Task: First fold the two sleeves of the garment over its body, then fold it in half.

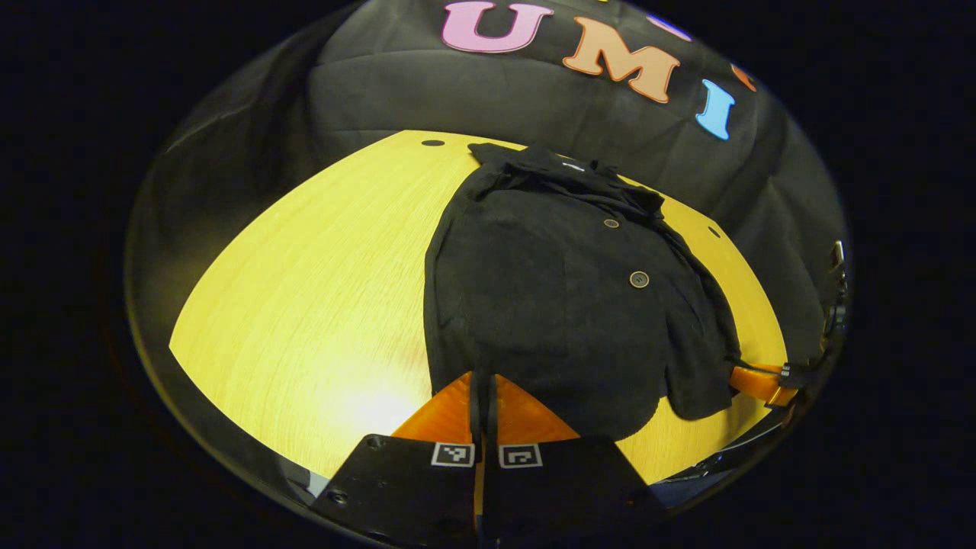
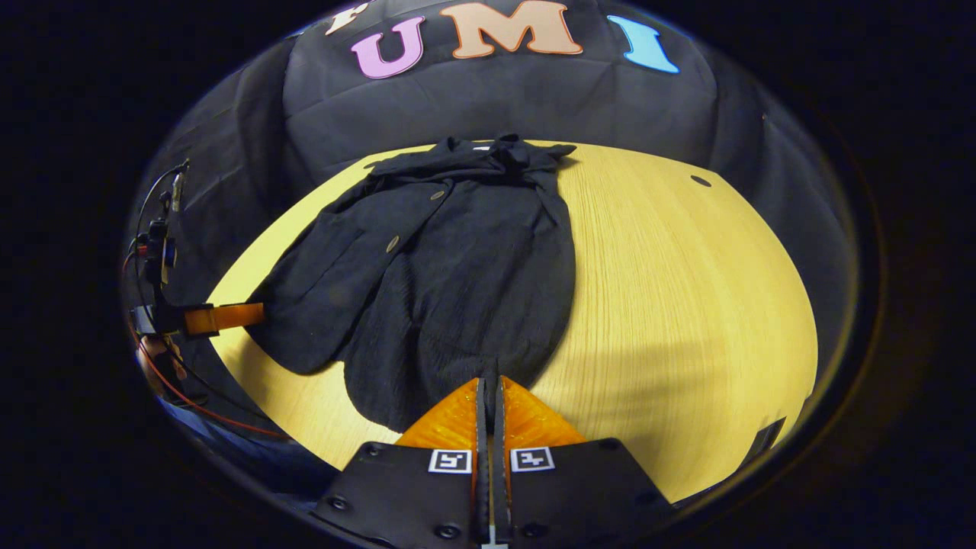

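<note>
**Dark garment on a yellow table, both lower corners pinched**

Item 1. Garment [image 1: 564,305]: a dark buttoned jacket is laid flat on the table [image 1: 320,290], collar at the far end by the booth wall, hem at the near edge. Two round buttons [image 1: 639,279] are seen down its front. In the right gripper view the same garment [image 2: 457,282] is seen with its sleeves folded in over the body, the panel on the scene's left lying over the middle and ending in a rounded cuff near the near-left edge of the table [image 2: 686,305].

Item 2. Left gripper [image 1: 482,381]: its fingers are closed to a narrow slit, and a thin fold of the hem's near-left corner is pinched between them. In the right gripper view it [image 2: 259,314] is seen at the left, its tips at the cloth's edge, with cables [image 2: 156,244] trailing behind it.

Item 3. Right gripper [image 2: 489,385]: its fingers are likewise closed to a thin gap, and the near-right part of the hem is held between them. In the left gripper view it [image 1: 736,374] is seen at the far right, its tips touching the cloth's lower corner.

Item 4. Table: yellow wood grain, with small dark holes [image 2: 700,181] near its far edge.
</note>
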A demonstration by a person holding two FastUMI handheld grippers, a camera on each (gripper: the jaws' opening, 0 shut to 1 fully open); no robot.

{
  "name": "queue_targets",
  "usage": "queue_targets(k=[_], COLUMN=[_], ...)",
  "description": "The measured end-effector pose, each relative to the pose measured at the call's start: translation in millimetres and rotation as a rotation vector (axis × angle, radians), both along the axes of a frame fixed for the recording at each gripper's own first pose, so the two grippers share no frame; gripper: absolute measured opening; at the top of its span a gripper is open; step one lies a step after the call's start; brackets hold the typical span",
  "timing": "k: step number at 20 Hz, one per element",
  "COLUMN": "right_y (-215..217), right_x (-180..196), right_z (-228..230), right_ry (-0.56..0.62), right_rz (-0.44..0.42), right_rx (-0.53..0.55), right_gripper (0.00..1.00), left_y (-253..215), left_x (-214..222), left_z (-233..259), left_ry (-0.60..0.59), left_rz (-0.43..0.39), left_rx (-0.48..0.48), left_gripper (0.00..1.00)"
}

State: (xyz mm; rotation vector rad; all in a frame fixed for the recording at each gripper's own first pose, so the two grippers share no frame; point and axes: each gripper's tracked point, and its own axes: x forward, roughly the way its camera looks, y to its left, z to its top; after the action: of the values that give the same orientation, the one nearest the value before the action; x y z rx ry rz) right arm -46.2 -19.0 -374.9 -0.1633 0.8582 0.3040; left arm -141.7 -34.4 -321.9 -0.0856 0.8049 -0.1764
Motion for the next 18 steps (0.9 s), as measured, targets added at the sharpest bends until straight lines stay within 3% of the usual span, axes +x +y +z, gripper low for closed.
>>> queue_targets(k=[3, 7, 10, 14, 18], right_y=[3.7, 5.3, 9.4, 14.5, 25.4], right_x=[11.8, 42.7, 74.1, 116.0, 155.5], right_z=[26.6, 66.7, 96.7, 131.5, 163.8], right_ry=[-0.044, -0.124, -0.185, -0.264, -0.347], right_rz=[-0.017, -0.031, -0.03, -0.02, 0.007], right_rx=[0.032, 0.042, 0.057, 0.038, 0.001], right_gripper=[0.05, 0.01, 0.04, 0.07, 0.04], left_y=[-10.1, -11.1, -17.4, -31.8, -51.9], left_x=[13.9, 51.2, 90.1, 136.3, 175.8], left_z=[28.7, 68.6, 103.0, 139.8, 165.6], left_ry=[-0.053, -0.121, -0.195, -0.285, -0.359], left_rz=[-0.03, 0.001, -0.001, -0.026, -0.074], left_rx=[-0.023, -0.032, -0.065, -0.073, -0.068], left_gripper=[0.0, 0.0, 0.0, 0.0, 0.0])
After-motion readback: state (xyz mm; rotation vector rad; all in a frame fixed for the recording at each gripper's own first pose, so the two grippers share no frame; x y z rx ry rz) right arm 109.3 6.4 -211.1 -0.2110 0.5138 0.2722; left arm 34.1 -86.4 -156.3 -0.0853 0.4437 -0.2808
